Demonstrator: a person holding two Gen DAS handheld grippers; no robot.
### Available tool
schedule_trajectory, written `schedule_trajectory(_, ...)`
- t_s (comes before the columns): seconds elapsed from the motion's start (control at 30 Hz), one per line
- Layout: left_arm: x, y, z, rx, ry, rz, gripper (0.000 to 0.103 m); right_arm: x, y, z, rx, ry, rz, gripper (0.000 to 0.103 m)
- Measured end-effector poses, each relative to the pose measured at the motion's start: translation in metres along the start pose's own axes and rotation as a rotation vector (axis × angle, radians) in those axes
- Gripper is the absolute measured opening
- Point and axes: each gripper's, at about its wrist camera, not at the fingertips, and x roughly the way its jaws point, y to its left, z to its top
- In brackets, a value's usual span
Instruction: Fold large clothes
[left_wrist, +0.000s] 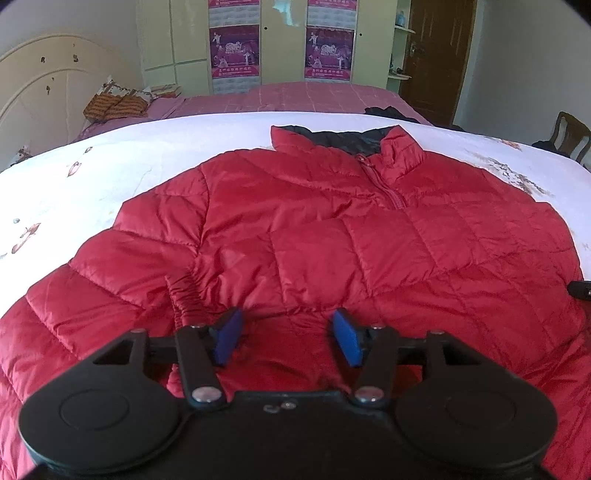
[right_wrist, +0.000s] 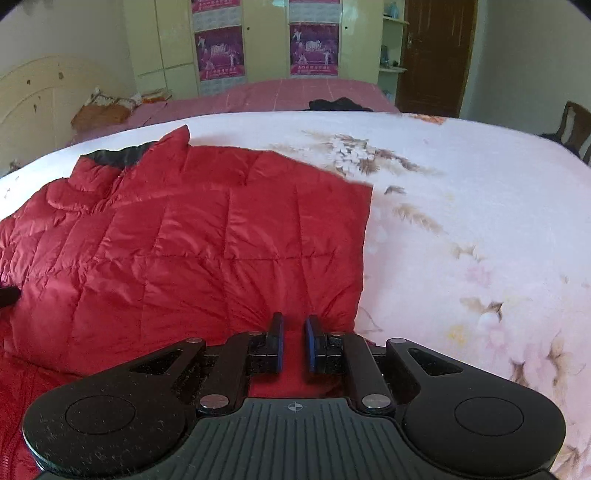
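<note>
A red quilted jacket (left_wrist: 314, 236) lies front up on a white floral bedspread (left_wrist: 110, 173), collar at the far side with its dark lining showing. My left gripper (left_wrist: 287, 314) hovers open over the near part of the jacket, close to a gathered sleeve cuff (left_wrist: 184, 291), with only flat fabric beneath its blue pads (left_wrist: 229, 334). In the right wrist view the jacket (right_wrist: 184, 240) ends in a straight right-hand edge. My right gripper (right_wrist: 294, 319) is narrowly shut near that edge at the lower corner, with red fabric pinched between its pads and creases radiating from them.
The bedspread (right_wrist: 461, 221) stretches bare to the right of the jacket. Behind it are a pink bed (left_wrist: 295, 96) with pillows (left_wrist: 114, 103) and dark clothing (left_wrist: 388, 112), a wardrobe, a brown door and a wooden chair (left_wrist: 569, 136) at far right.
</note>
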Motion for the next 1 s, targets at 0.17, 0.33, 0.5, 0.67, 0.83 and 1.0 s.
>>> schedule_trajectory(0.17,-0.007,-0.001,0.0,-0.024,-0.009,-0.019,0.094,-0.025,-0.003,0.002,0.056,-0.057,0.032,0.011)
schedule_trajectory(0.33,-0.029,-0.006,-0.005,-0.033,-0.047,0.037,0.097,-0.034,-0.001,0.0,0.048,-0.053,-0.013,0.038)
schedule_trajectory(0.5,-0.063,0.018,-0.021,-0.134,-0.104,0.074,0.094,-0.058,0.004,-0.003,-0.008,-0.126,0.007,0.072)
schedule_trajectory(0.67,-0.095,0.055,-0.053,-0.298,-0.108,0.124,0.086,-0.068,0.007,-0.002,-0.003,-0.127,0.034,0.072)
schedule_trajectory(0.83,-0.135,0.095,-0.105,-0.507,-0.106,0.193,0.079,-0.068,0.02,-0.007,-0.018,-0.107,0.093,0.072)
schedule_trajectory(1.0,-0.169,0.121,-0.161,-0.75,-0.13,0.239,0.075,-0.062,0.045,-0.016,-0.065,-0.075,0.165,0.072)
